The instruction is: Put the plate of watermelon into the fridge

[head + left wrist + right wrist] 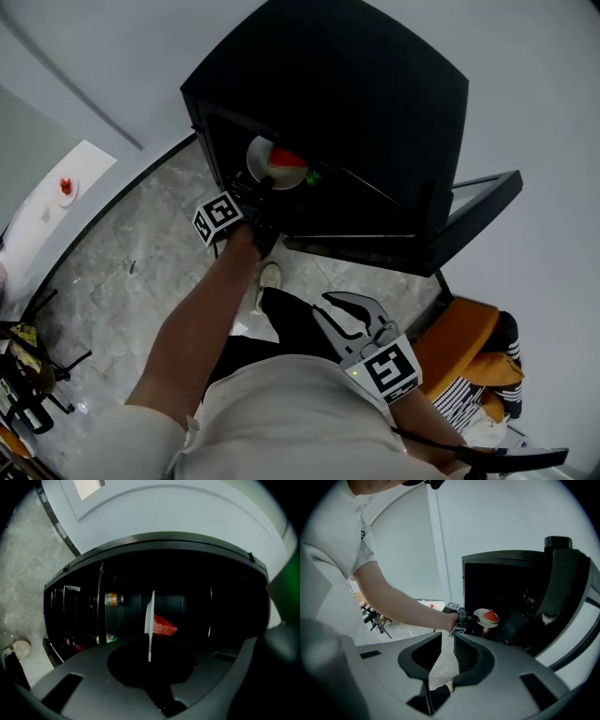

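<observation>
1. Watermelon (289,159), a red wedge, sits on a white plate (261,161) held right at the mouth of the black fridge (356,84), just inside the opening.
2. Left gripper (265,187) reaches forward at the end of a bare arm, its jaws pinching the near rim of the plate; in its own view the plate (150,620) shows edge-on between them, with the wedge (164,626) on its right face.
3. Fridge door (478,211) stands swung wide on the right.
4. Inside, on the left of the dark interior, a bottle (111,599) with an orange label lies on its side (a small green item sits lower down, too dim to name).
5. Right gripper (337,305) hangs low near the person's waist, well apart from the fridge; its jaws stand a little apart with nothing between them, and only pale marble floor (440,667) shows through the gap.
6. From that side, the plate (480,615) and wedge (491,616) appear level.
</observation>
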